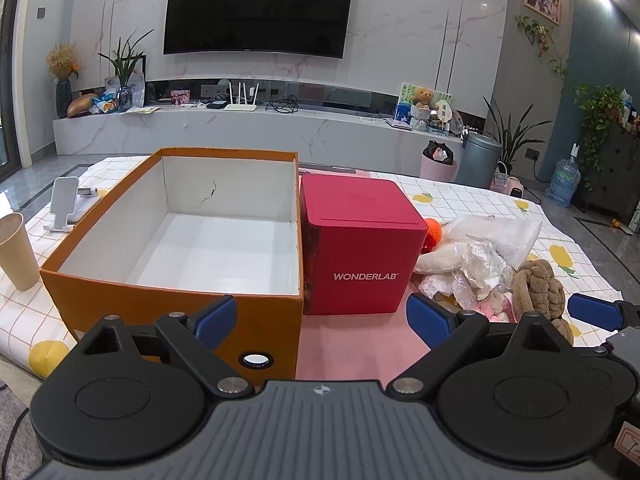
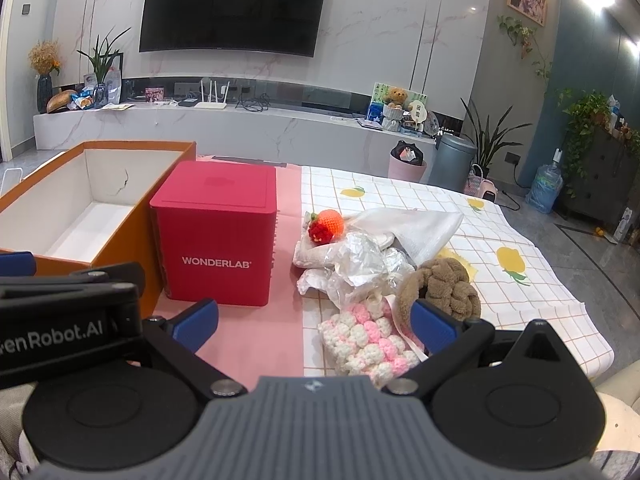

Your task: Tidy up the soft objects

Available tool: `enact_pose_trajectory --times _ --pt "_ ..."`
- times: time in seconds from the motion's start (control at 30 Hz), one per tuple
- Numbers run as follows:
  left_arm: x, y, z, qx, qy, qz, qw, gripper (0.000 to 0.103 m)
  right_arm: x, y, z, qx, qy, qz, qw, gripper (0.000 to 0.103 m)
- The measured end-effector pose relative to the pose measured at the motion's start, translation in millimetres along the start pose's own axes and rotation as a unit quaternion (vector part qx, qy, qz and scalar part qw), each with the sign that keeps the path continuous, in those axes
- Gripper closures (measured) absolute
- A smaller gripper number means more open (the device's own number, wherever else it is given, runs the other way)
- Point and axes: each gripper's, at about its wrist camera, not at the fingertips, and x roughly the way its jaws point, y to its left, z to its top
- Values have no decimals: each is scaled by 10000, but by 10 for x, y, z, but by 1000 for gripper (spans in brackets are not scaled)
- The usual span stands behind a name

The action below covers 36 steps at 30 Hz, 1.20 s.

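Nearest us, our left claw [image 1: 322, 322] hangs spread and empty over the pink mat [image 1: 360, 344], one blue pad in front of the orange cardboard box [image 1: 180, 312], which stands open with a bare white inside; touching its right wall stands the red WONDERLAB box [image 1: 360, 256], lid on; our right claw [image 2: 316, 326] is spread too, gripping nothing, its right pad just beside the pink-and-white crocheted piece [image 2: 368, 340] and the brown plush toy [image 2: 444, 286]; beyond these the soft things lie heaped on the lemon-print cloth [image 2: 520, 320] covering the surface: crumpled clear plastic [image 2: 360, 260], a white mesh cloth [image 2: 416, 228], and an orange-and-red crocheted fruit [image 2: 326, 226] at the far edge; a beige cup [image 1: 16, 252] stands left of the orange box.
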Motion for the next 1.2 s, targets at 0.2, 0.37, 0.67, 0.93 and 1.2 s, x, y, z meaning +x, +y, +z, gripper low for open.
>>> enact_pose_trajectory --times 0.2,0.37,0.67,0.93,1.2 --pt "7 -20 20 46 20 -9 10000 0 4 -13 3 30 36 37 10000 3" --pt "34 -156 153 251 20 -97 9996 0 14 -128 62 301 16 42 9995 3" --pt "114 -474 339 499 -57 -519 9974 0 100 -593 195 523 44 -256 9983 3" --pt "307 -700 371 794 -53 -717 9942 0 700 -1297 390 1097 1119 -773 9846 3" --pt "475 -795 69 1014 120 -860 9911 0 1420 -1507 363 872 2139 -532 9715 3"
